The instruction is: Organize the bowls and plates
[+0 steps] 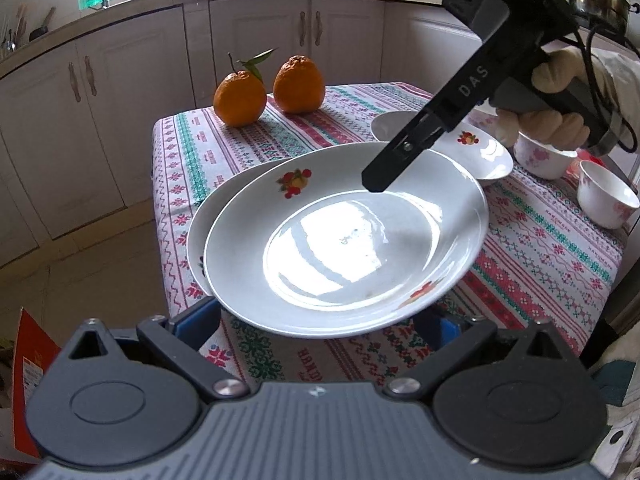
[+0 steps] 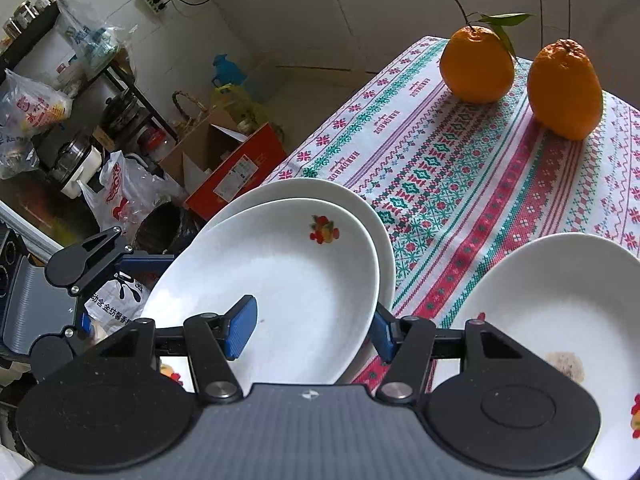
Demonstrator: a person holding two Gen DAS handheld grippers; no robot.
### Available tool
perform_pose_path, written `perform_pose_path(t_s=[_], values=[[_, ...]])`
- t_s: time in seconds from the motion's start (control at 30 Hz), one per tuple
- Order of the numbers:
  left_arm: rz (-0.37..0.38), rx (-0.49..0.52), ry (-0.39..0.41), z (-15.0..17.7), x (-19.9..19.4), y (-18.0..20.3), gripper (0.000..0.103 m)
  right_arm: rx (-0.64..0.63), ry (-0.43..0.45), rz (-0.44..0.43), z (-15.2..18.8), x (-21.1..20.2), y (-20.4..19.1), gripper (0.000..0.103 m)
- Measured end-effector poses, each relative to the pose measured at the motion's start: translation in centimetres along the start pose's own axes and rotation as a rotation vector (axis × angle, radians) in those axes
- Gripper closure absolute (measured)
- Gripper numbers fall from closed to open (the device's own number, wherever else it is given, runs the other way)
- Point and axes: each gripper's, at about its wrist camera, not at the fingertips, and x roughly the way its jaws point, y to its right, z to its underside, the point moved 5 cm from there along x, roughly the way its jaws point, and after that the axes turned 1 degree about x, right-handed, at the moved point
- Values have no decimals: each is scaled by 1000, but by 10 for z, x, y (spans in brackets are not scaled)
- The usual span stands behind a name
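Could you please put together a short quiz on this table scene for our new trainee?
1. True or false: the two oranges sit on a plate.
2. What lies directly under the top plate? A) another plate B) a cup C) an orange
3. Fill in: the jaws of the left hand-held gripper stand ___.
Key: 1. False; they sit on the tablecloth. 2. A; the lower plate shows past its left edge. 3. Open, with the fingers wide apart.
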Motion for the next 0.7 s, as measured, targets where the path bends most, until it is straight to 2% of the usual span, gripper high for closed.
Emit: perform_pose_path(t_s=[0.5,0.6,0.67,0.7], values=[[-30,7,9,-1,-4,5,1,3,9,54,19,-9,-5,34],[-37,-1,19,-2,-8,7,1,1,25,64,23,-13,-4,27],[-49,0,30,-4,-12,9,1,2,49,75,25,-20,-6,16],[-55,4,36,-5,-14,11,1,-1,65,84,26,-24,-8,14]])
